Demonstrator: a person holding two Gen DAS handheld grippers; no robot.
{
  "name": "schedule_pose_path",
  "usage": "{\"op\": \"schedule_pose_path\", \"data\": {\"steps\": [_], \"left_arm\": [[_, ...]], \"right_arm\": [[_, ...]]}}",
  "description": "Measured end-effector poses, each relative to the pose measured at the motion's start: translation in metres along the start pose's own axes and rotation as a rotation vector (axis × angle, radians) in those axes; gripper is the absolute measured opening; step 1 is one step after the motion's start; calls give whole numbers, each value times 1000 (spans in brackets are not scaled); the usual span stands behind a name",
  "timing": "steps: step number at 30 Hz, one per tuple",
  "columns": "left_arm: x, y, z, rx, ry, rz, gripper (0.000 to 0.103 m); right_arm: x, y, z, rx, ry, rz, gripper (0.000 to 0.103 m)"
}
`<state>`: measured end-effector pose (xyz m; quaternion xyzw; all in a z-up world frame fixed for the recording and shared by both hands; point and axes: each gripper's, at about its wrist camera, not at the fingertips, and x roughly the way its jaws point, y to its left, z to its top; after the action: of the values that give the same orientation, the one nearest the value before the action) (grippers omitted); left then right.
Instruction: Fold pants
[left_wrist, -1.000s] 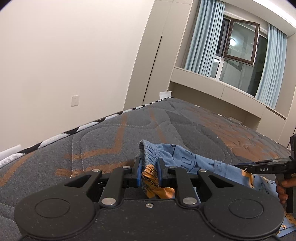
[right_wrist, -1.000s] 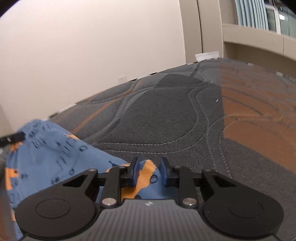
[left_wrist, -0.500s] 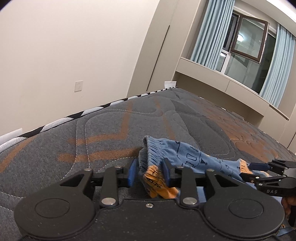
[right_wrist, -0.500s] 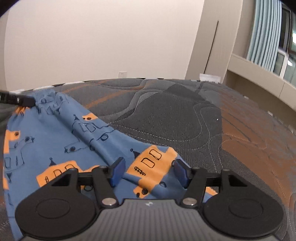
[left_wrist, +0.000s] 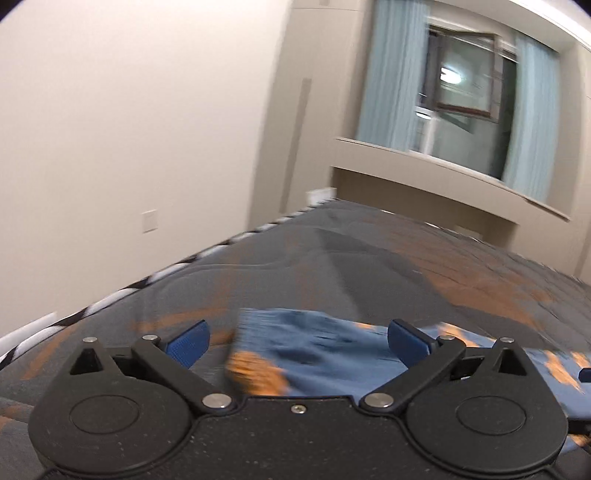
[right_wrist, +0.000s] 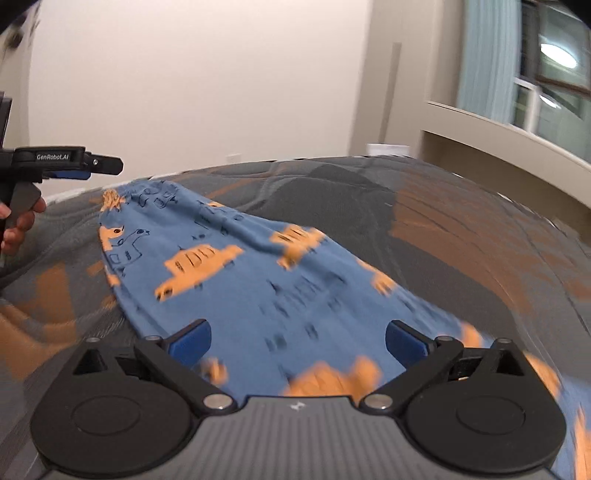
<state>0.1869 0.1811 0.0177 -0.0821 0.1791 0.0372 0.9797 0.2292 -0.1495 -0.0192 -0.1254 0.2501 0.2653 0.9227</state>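
The blue pants (right_wrist: 258, 280) with orange prints lie flat along the grey and orange mattress (right_wrist: 443, 229), waistband end at the far left. My right gripper (right_wrist: 297, 341) hovers over their near end, its jaws opening wide, cloth beneath them but not pinched. In the left wrist view my left gripper (left_wrist: 297, 341) is also opening wide, and the waistband end of the pants (left_wrist: 314, 343) lies loose between and beyond its blue pads (left_wrist: 188, 343). The left gripper (right_wrist: 74, 164), held by a hand, shows at the left edge of the right wrist view, just off the waistband.
The mattress edge with black and white piping (left_wrist: 166, 277) runs along a cream wall. A window ledge (left_wrist: 443, 166) and pale blue curtains (left_wrist: 384, 74) stand behind the bed. Bare mattress (left_wrist: 406, 266) spreads beyond the pants.
Both grippers have let go of the pants and opened wide. The right gripper pulled back, so the laid-out pants now show in full. The left gripper drew back slightly from the waistband.
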Motion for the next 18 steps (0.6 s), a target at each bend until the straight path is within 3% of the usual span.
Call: {"op": "schedule_pose_path", "data": {"steps": [10, 18], "left_arm": [[17, -146, -25, 187, 141, -211, 102], [18, -259, -55, 421, 178, -328, 102]], "right_arm": [[-108, -80, -84, 392, -23, -183, 103], [-167, -139, -141, 577, -81, -267, 103]]}}
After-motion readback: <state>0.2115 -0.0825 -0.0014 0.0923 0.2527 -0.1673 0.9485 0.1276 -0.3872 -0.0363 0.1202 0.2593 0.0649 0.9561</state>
